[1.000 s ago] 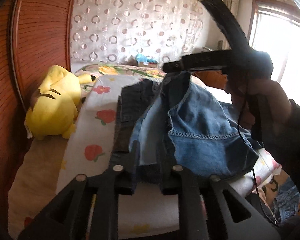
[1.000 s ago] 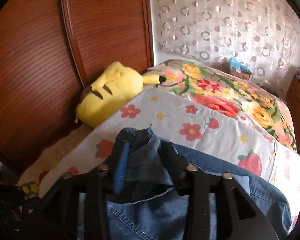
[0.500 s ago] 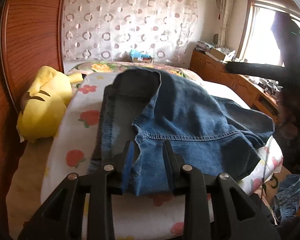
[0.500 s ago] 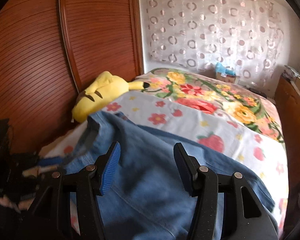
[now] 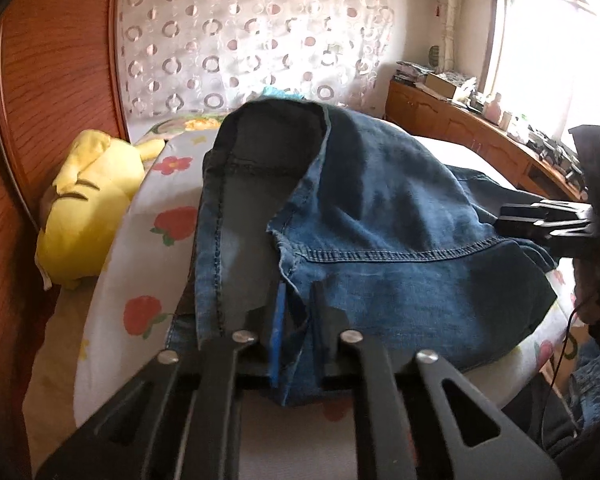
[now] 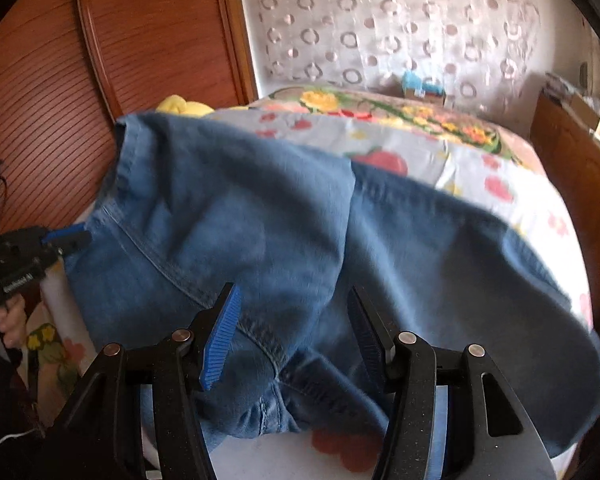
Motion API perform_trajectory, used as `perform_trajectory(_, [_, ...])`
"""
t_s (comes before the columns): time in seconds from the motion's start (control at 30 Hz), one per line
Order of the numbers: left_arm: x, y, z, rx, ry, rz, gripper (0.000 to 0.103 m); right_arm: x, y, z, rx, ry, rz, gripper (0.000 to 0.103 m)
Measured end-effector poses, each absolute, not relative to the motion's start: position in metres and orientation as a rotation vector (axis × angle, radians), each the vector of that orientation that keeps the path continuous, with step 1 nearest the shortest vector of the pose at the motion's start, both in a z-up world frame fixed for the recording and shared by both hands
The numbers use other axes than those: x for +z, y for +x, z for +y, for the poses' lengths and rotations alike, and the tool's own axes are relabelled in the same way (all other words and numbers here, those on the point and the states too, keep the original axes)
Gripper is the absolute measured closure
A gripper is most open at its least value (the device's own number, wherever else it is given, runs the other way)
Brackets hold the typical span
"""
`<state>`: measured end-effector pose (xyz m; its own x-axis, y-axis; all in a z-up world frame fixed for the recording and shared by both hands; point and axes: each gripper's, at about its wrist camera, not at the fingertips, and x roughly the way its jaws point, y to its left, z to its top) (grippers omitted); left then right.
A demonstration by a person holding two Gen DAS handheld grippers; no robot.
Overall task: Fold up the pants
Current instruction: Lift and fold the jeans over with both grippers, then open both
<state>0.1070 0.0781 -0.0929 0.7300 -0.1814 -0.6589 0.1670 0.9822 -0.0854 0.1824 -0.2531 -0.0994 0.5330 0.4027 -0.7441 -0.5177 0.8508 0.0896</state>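
Observation:
Blue denim pants [image 5: 380,216] lie folded over on the flowered bed [image 5: 156,184]; they also fill the right wrist view [image 6: 300,220]. My left gripper [image 5: 298,300] is shut on the near edge of the pants and holds the fabric between its fingers. It shows from the side in the right wrist view [image 6: 66,238], pinching the pants' left edge. My right gripper [image 6: 292,320] is open and empty, its jaws wide apart just above the denim. It appears at the right edge of the left wrist view [image 5: 540,220].
A yellow plush toy [image 5: 88,208] lies at the bed's left side against the wooden headboard panel [image 5: 48,80]. A wooden cabinet [image 5: 480,140] with clutter runs along the right wall under the window. More denim [image 5: 592,384] lies on the floor at right.
My right gripper has let go of the pants and opened, then dropped low over the denim. The lifted fabric has come down and spread flat on the bed. My left gripper keeps its hold.

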Motion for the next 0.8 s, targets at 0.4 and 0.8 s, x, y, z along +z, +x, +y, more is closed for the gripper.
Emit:
perform_trajectory(0.4, [-0.071,0.066,0.119,-0.13,-0.089,0.67,0.103,-0.101,0.157,-0.257,0.551,-0.125,0.803,0.047])
perform_trajectory(0.8, [-0.073,0.072,0.109,-0.135,-0.072,0.68,0.094,-0.127,0.159,-0.254,0.547,-0.13,0.854,0.046])
